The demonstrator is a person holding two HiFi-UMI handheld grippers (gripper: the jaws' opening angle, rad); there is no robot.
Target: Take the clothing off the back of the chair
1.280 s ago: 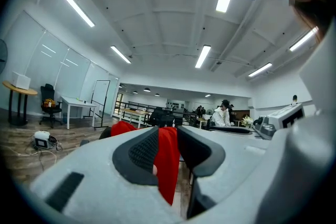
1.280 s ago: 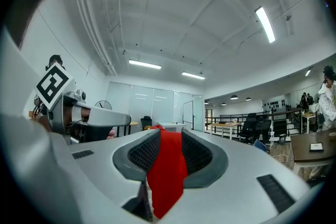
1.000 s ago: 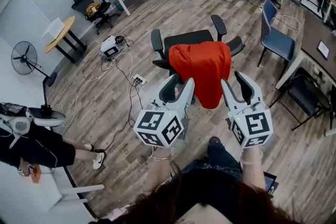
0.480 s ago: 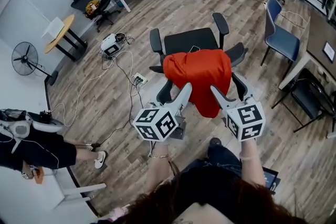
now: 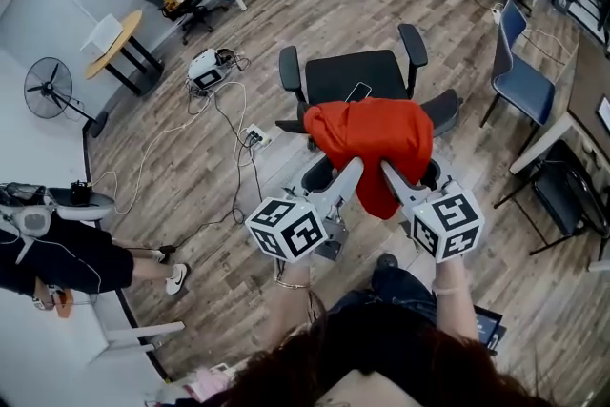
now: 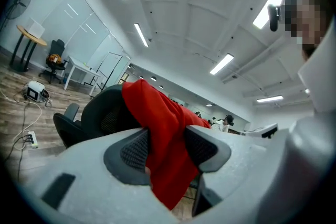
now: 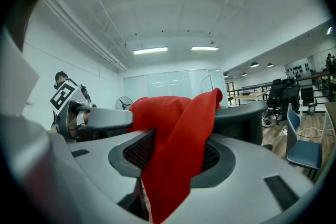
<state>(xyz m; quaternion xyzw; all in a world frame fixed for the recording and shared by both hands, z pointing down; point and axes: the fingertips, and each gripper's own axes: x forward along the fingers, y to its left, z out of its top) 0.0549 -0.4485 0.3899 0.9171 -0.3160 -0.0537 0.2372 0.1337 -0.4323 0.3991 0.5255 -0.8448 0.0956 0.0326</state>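
The red cloth is draped over the back of the chair at frame centre. Just below it, your left hand-held gripper and right hand-held gripper are closing, and all 4 pads pinch its folds.

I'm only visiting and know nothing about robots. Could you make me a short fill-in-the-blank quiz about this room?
1. The cloth draped over the office chair's back is ___.
2. The office chair's seat is ___.
3. At the head view's far left, an electric ___ stands on a pole.
Missing words: red; black; fan.
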